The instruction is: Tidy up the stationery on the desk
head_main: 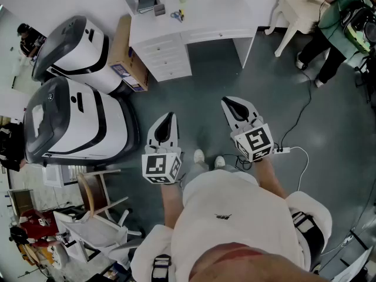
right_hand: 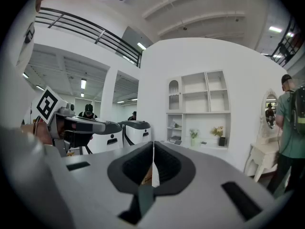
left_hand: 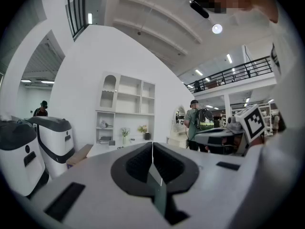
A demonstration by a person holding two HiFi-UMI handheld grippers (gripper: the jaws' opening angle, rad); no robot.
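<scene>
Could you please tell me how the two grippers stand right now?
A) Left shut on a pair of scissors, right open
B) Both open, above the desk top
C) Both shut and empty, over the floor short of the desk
C: the left gripper and right gripper each show their jaws together with nothing between them, and the head view has both over the grey floor, with the white desk farther ahead.

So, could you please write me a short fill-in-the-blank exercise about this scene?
1. The left tool has its jaws ____.
2. The right tool holds ____.
3. In the head view, the cardboard box stands at the ____ end of the white desk.
Missing words: shut; nothing; left.
</scene>
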